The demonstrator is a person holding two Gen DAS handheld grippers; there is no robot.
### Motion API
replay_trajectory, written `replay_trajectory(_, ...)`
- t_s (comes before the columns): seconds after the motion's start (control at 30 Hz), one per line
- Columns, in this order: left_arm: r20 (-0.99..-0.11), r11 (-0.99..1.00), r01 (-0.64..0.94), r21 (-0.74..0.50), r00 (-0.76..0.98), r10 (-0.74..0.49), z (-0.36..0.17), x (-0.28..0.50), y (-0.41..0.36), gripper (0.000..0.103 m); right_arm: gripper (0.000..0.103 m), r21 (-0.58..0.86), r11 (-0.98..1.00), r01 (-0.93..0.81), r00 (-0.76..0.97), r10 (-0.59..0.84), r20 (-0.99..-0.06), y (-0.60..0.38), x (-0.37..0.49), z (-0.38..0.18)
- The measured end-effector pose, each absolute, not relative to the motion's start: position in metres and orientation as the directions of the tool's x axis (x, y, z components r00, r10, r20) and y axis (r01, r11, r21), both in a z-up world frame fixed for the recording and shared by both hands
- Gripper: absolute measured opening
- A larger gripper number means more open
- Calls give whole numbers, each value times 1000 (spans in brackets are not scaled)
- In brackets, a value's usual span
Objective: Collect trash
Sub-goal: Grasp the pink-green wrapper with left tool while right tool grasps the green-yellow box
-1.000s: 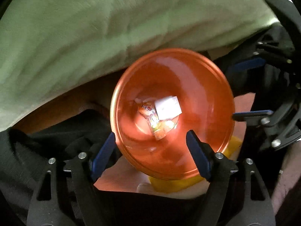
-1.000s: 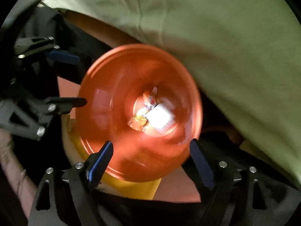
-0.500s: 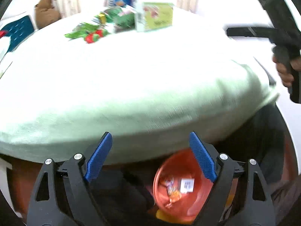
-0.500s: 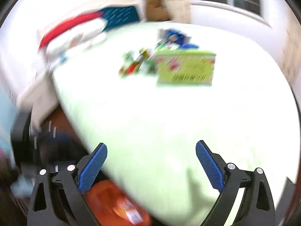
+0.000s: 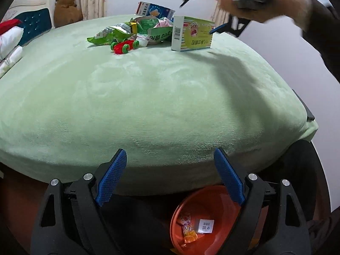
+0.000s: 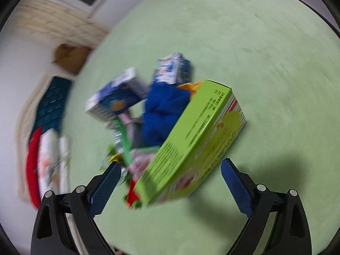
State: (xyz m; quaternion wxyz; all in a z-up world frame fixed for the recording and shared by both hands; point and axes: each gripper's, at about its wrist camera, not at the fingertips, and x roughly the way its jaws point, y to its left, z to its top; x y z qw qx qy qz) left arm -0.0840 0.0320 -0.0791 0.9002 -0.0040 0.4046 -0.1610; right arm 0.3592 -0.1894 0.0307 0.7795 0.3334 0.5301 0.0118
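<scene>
A pile of trash lies on the green bed (image 5: 148, 97): a green medicine box (image 5: 192, 33), a blue-white carton (image 5: 155, 10), green snack wrappers (image 5: 112, 35) and a red toy car (image 5: 124, 46). An orange bin (image 5: 201, 223) with wrappers inside stands on the floor below the bed edge. My left gripper (image 5: 170, 178) is open and empty over the bed edge. My right gripper (image 6: 170, 187) is open just above the green medicine box (image 6: 191, 148), not touching it. It also shows in the left wrist view (image 5: 212, 10), held by a hand.
A blue cloth (image 6: 163, 108) and two blue-white cartons (image 6: 114, 95) lie behind the box. Pillows (image 5: 8, 42) and a brown teddy bear (image 5: 67, 6) sit at the headboard. A wall and window are behind the bed.
Both grippers rose from over the orange bin to the bed. My right gripper moved across to the trash pile and now hovers over the green box.
</scene>
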Motion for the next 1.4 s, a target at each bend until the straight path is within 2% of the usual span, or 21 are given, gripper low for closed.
replay_trajectory(0.07,-723,944,291,-154,618,-308,-80,-86,34,82,90,498,785,370,394,352,-849,-184,364,14)
replay_trajectory(0.13,-719,943,291,-159,621,-313,-80,-89,36,82,76,508,776,373,380,372,-847,-184,355,7)
replay_trajectory(0.2,-710,941,296,-162,628,-320,-80,-92,38,82,70,484,802,351,388,346,-854,-181,354,6)
replay_trajectory(0.3,-712,939,297,-177,620,-330,-82,-92,40,82,54,435,824,363,358,308,-881,-184,356,-11)
replay_trajectory(0.33,-714,937,295,-187,614,-336,-83,-91,41,82,45,429,818,382,342,306,-888,-189,355,-23)
replay_trajectory(0.4,-712,936,293,-193,615,-339,-82,-90,41,82,38,493,788,369,380,357,-853,-200,344,-29)
replay_trajectory(0.67,-692,948,284,-142,656,-300,-65,-86,44,82,36,485,873,49,512,395,-763,-209,281,16)
replay_trajectory(0.8,-668,956,277,-95,695,-268,-45,-66,36,82,36,416,901,-121,591,402,-699,-228,218,35)
replay_trajectory(1.0,-621,965,260,36,762,-182,-12,9,-4,82,36,296,933,-205,690,353,-632,-258,128,33)
replay_trajectory(1.07,-621,963,265,44,763,-182,-5,36,-15,82,36,259,942,-215,720,332,-609,-266,108,32)
replay_trajectory(1.13,-627,964,266,15,753,-198,6,71,-25,82,34,237,945,-224,738,324,-592,-274,98,39)
replay_trajectory(1.23,-654,969,213,-122,717,-240,24,131,-27,82,33,216,947,-239,758,321,-568,-285,83,38)
replay_trajectory(1.4,-725,974,79,-210,656,-210,34,206,-24,82,32,241,937,-252,755,346,-557,-294,90,30)
